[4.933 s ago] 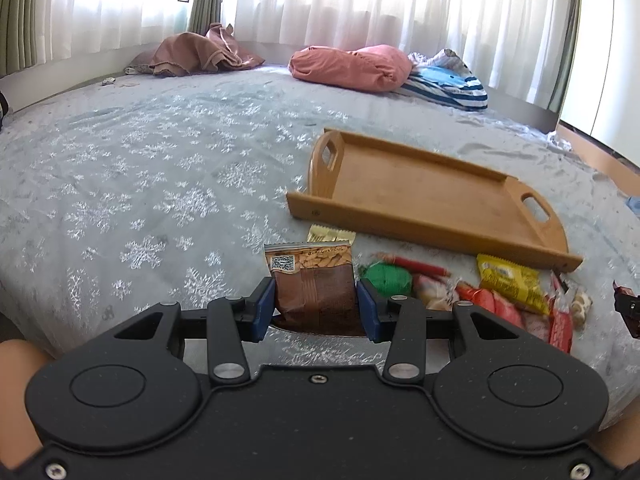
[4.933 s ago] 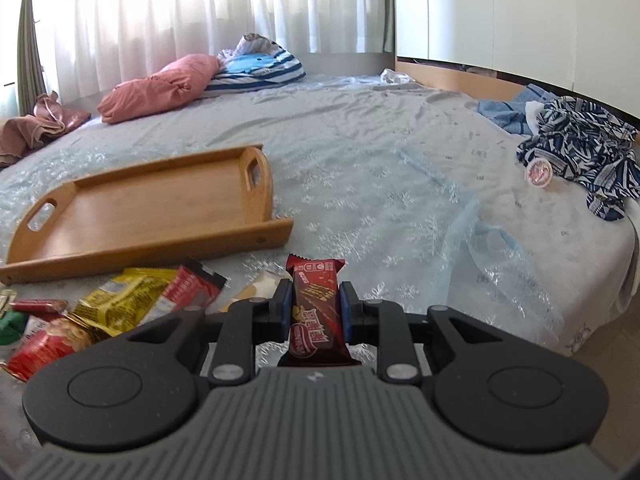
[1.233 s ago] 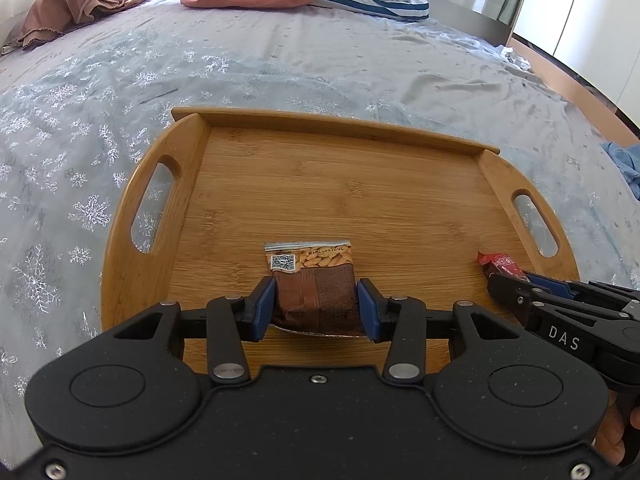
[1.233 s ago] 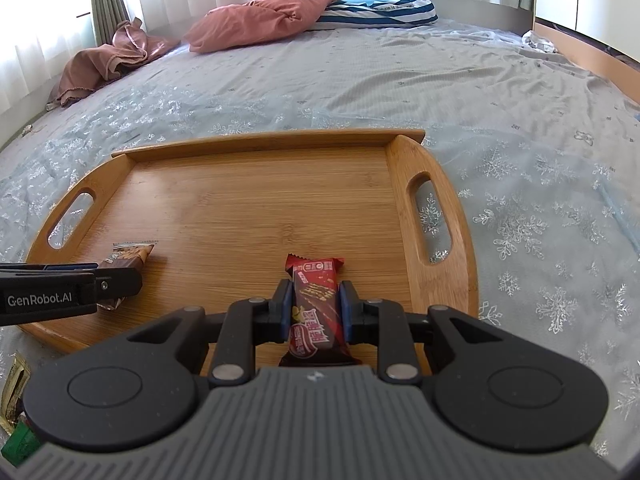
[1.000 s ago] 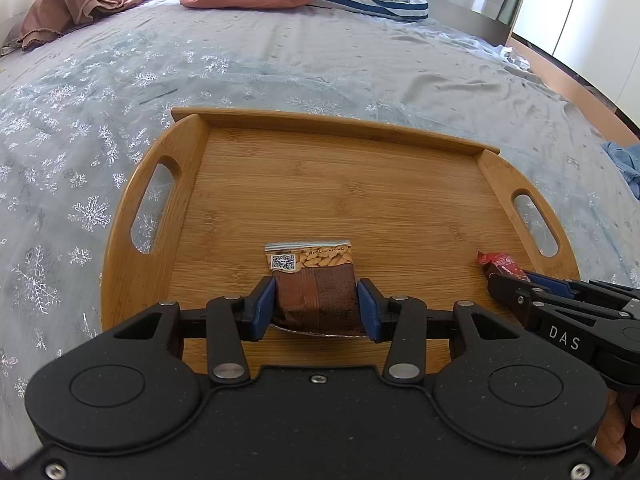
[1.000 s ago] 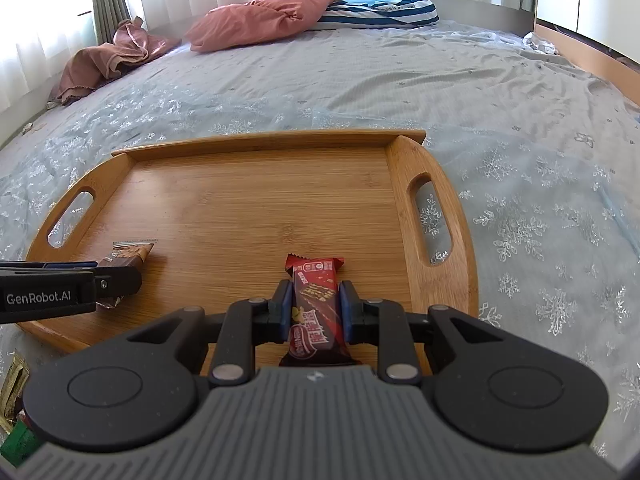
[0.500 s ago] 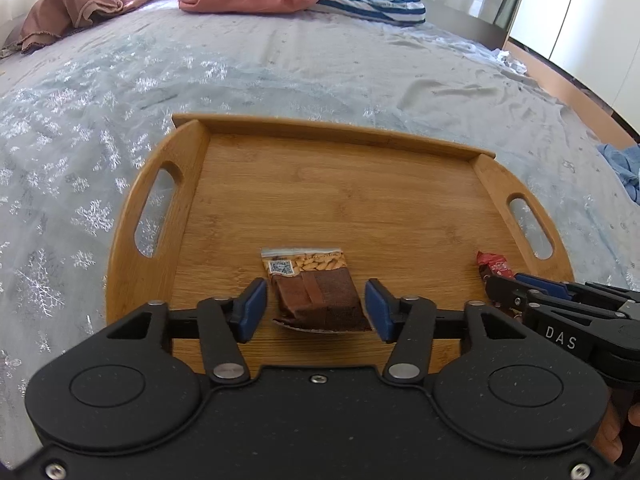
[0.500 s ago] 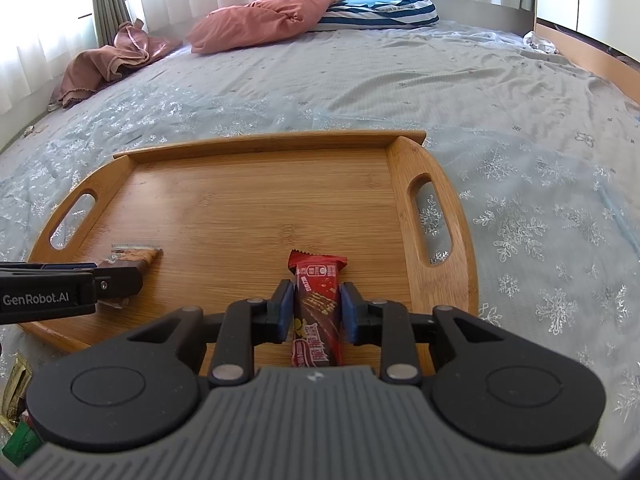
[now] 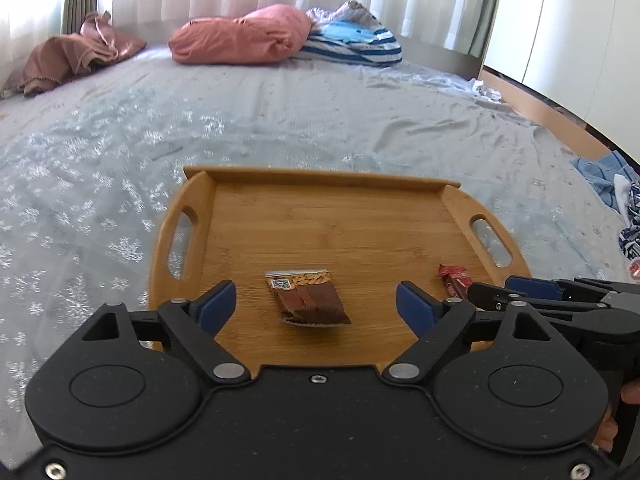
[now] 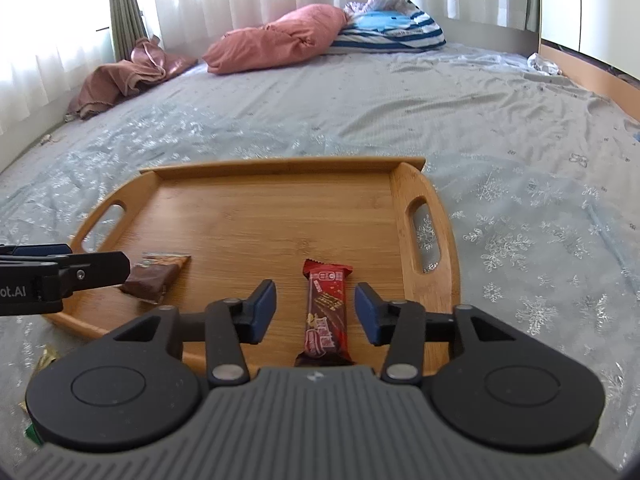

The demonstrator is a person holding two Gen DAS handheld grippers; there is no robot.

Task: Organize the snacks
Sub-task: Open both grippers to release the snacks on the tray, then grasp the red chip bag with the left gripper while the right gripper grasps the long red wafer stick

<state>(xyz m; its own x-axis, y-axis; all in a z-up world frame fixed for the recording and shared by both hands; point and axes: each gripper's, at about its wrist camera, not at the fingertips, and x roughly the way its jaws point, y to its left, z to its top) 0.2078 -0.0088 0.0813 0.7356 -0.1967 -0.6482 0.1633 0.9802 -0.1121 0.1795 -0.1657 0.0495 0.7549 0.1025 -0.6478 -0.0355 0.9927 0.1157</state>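
Tray (image 9: pixel 320 224) holds your brown packet (image 9: pixel 310 300) and red bar (image 10: pixel 326 312); both tongs (image 9: pixel 316 306) (image 10: pixel 316 312) are opening, gripping nothing.

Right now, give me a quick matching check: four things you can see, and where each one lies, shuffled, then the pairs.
1 brown snack packet
2 red bar
3 pink pillow
4 wooden tray

A far end of the bed
B flat on the bedspread
C on the tray, between the opening left gripper pads
D on the tray, between the opening right gripper pads

Pairs: 1-C, 2-D, 3-A, 4-B
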